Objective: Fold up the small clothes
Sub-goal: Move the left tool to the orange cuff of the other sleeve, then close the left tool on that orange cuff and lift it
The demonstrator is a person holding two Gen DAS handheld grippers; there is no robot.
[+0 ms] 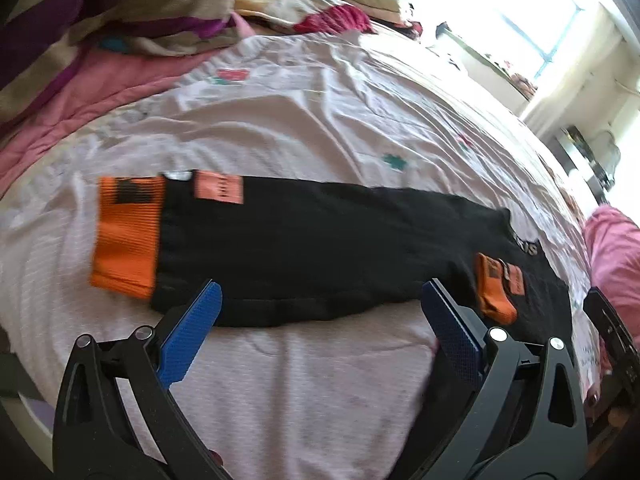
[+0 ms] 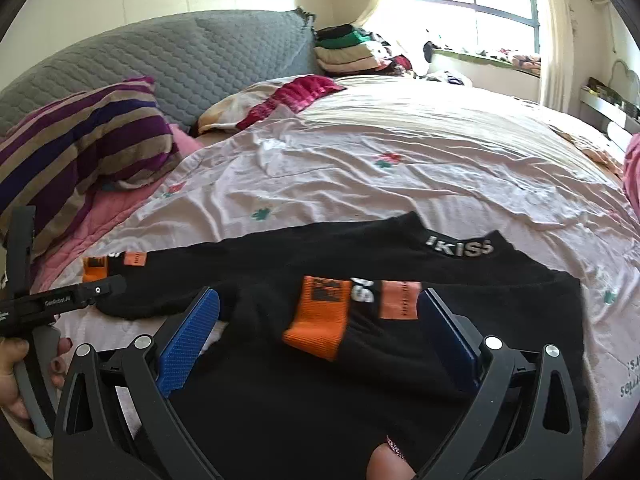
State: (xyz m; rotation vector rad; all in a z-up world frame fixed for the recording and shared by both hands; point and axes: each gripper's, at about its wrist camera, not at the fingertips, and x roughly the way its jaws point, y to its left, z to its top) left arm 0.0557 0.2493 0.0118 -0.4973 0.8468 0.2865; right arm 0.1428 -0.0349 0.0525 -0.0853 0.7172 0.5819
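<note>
A black garment point(image 1: 320, 248) with orange ribbed cuffs lies flat on the pale flowered bedspread point(image 1: 280, 120). One orange cuff point(image 1: 126, 236) marks its left end. A second orange cuff point(image 1: 494, 288) is folded onto the black cloth at the right. My left gripper point(image 1: 324, 320) is open, its blue pads point(image 1: 192, 336) straddling the garment's near edge. In the right wrist view the garment point(image 2: 280, 400) fills the foreground, with white lettering point(image 2: 460, 248) at its far edge. My right gripper point(image 2: 320, 320) is open around the folded cuff point(image 2: 320, 316).
A purple striped pillow point(image 2: 80, 144) and a grey quilted headboard point(image 2: 180, 56) stand at the back left. Folded clothes point(image 2: 352, 48) are stacked by the window. A pink blanket point(image 1: 616, 248) lies at the right. A hand point(image 2: 16, 368) holds the left gripper's handle.
</note>
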